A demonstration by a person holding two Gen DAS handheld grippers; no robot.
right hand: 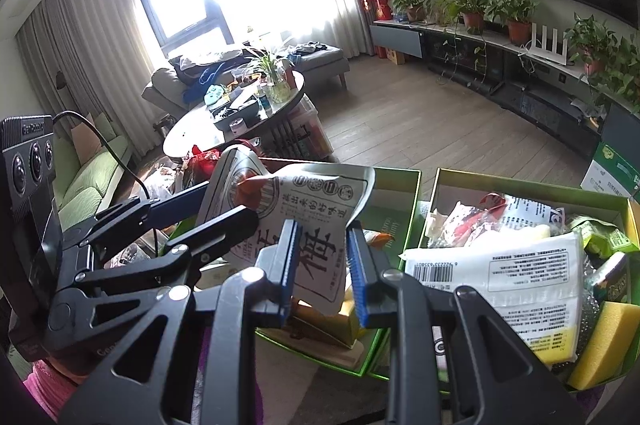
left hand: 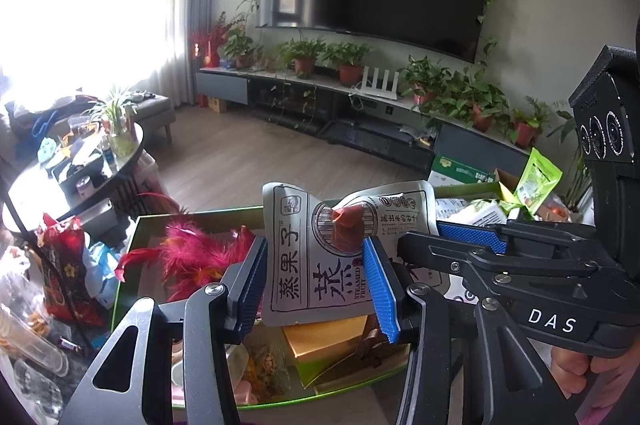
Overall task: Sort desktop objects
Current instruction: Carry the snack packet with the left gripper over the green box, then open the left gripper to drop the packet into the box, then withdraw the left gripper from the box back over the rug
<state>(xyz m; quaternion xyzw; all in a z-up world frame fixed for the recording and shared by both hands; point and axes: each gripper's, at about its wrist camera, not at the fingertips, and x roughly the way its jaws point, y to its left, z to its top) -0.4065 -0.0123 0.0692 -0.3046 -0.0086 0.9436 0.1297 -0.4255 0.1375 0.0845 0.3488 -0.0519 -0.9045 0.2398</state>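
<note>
Two claws grip one grey snack pouch (left hand: 320,257) printed "STEAMED FRUIT", held upright above the green boxes. Left claw (left hand: 318,275): blue-padded fingers (left hand: 380,289) press the pouch's two side edges, jaws at a medium spread set by the pouch's width. Right claw (right hand: 322,267): closed narrower on the same pouch (right hand: 304,221), gripping its lower part; in the left wrist view it enters from 3 o'clock and crosses behind the pouch.

Left green box (left hand: 132,245) lies directly under the pouch. It holds pink feathers (left hand: 192,253) at 9 o'clock, a gold packet (left hand: 324,341) beneath the claws, and small items along its near rim. Open room inside it is slight.

Right green box (right hand: 436,185) stands beside the first at 3 o'clock, rims close or touching; which cannot be told. It is packed with a white labelled bag (right hand: 504,285), a yellow sponge (right hand: 600,337) at its near corner and other wrappers.

Red snack bag (left hand: 64,257) and clear containers crowd the bench at 9 o'clock. Beyond the boxes the wooden floor (right hand: 420,113) lies open.
</note>
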